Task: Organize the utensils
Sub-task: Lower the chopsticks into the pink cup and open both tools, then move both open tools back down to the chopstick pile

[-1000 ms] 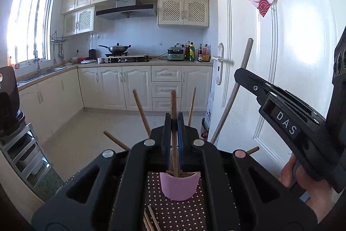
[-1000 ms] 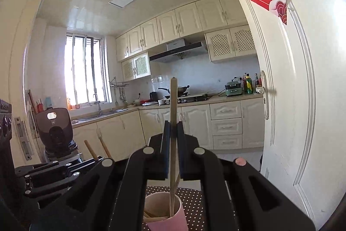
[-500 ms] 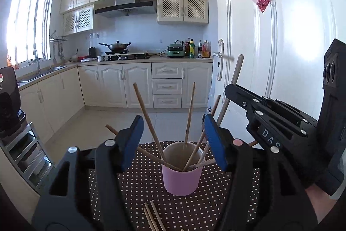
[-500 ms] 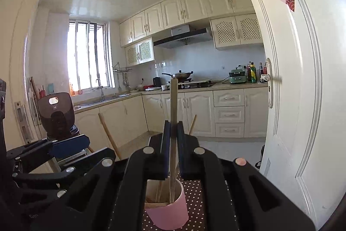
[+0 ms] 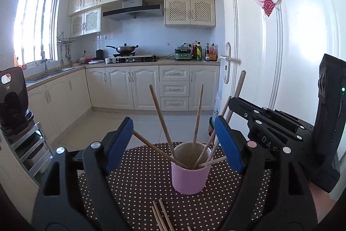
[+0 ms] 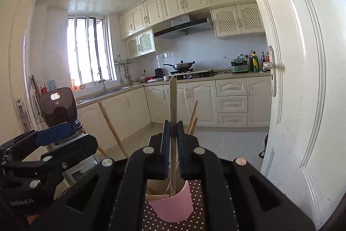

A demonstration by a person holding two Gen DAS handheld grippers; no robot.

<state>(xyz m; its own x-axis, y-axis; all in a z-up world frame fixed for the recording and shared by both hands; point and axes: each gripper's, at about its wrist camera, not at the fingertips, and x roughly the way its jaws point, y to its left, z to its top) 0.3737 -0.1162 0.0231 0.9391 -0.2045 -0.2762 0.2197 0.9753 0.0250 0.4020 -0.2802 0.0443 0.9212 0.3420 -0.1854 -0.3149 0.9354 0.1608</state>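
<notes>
The left gripper (image 5: 173, 138) has its jaws opening, wide apart on either side of the pink cup (image 5: 190, 174), its blue pads clear of everything. The cup stands on the dotted tablecloth (image 5: 140, 183), several wooden chopsticks (image 5: 162, 120) fanned out inside it. The right gripper (image 6: 173, 140) is clenched tight on one chopstick (image 6: 173, 101), upright, its lower end down inside the cup (image 6: 173, 205). A few loose chopsticks (image 5: 161, 217) lie on the cloth just in front of the cup.

Pink cup (image 5: 190, 174), dotted brown cloth (image 5: 140, 183)
</notes>
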